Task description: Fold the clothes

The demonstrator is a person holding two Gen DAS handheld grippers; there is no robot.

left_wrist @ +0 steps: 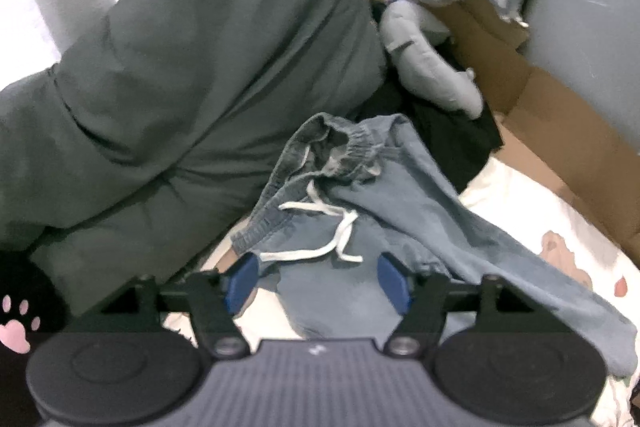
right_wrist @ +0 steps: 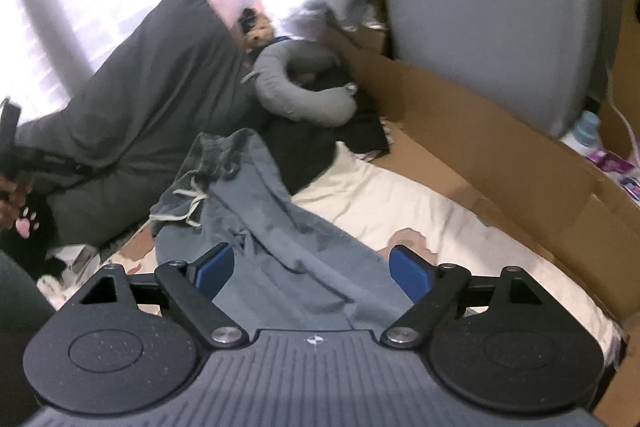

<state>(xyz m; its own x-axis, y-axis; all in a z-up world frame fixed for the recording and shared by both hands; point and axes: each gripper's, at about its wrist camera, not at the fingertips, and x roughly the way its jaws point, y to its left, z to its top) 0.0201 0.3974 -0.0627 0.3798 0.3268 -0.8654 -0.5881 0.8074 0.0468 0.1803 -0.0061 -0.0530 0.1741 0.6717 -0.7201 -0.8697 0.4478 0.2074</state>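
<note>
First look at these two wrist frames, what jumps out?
The blue-grey sweatpants sprawl crumpled across the cream sheet, white drawstring loose at the waistband. Both the left gripper and right gripper hang over them with jaws wide apart, holding nothing. Behind, a dark grey duvet bulks left and a grey neck pillow lies by the cardboard.

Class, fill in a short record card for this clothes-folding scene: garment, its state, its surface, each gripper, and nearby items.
garment: blue-grey drawstring trousers
state: unfolded, crumpled, waistband open, white drawstring loose
surface: cream bedsheet
left gripper: open, fingers either side of the trousers below the waistband
right gripper: open, over a trouser leg
nearby: dark grey duvet, grey neck pillow, cardboard
</note>
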